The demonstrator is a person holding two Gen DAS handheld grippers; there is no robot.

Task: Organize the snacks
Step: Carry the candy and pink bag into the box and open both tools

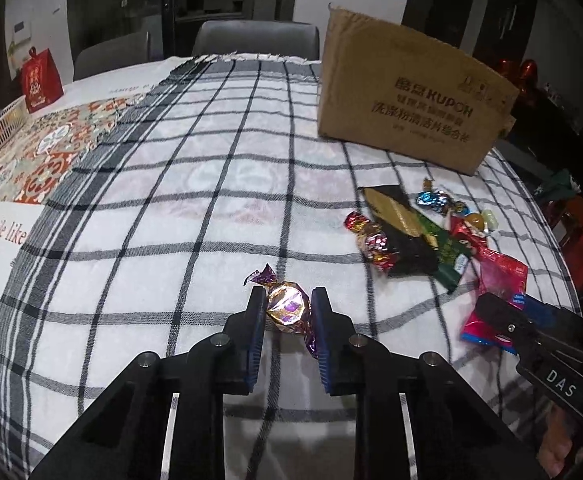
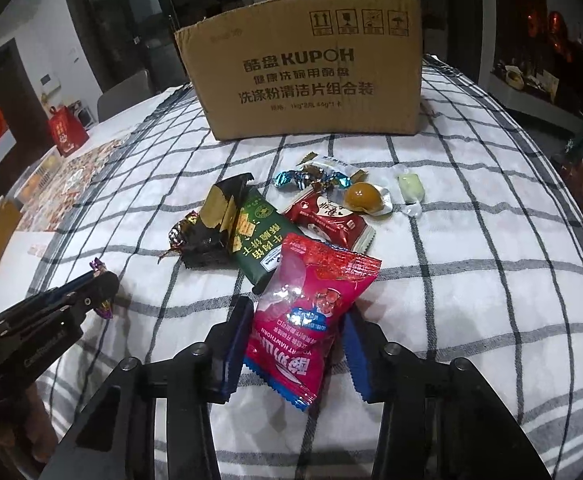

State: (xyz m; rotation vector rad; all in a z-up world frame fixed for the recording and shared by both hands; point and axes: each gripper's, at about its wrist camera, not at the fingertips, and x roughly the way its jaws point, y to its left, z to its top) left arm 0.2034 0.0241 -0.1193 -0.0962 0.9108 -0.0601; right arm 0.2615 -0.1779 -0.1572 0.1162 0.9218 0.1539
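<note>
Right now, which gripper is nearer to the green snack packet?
Right. The right gripper straddles the pink packet, which overlaps the green packet just ahead. The left gripper sits off to the side, around the purple candy.

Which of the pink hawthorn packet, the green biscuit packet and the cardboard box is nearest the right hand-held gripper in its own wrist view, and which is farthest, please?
1. Pink hawthorn packet: between the fingers of the right hand-held gripper.
2. Green biscuit packet: just beyond, slightly left.
3. Cardboard box: farthest, at the back of the table.
</note>
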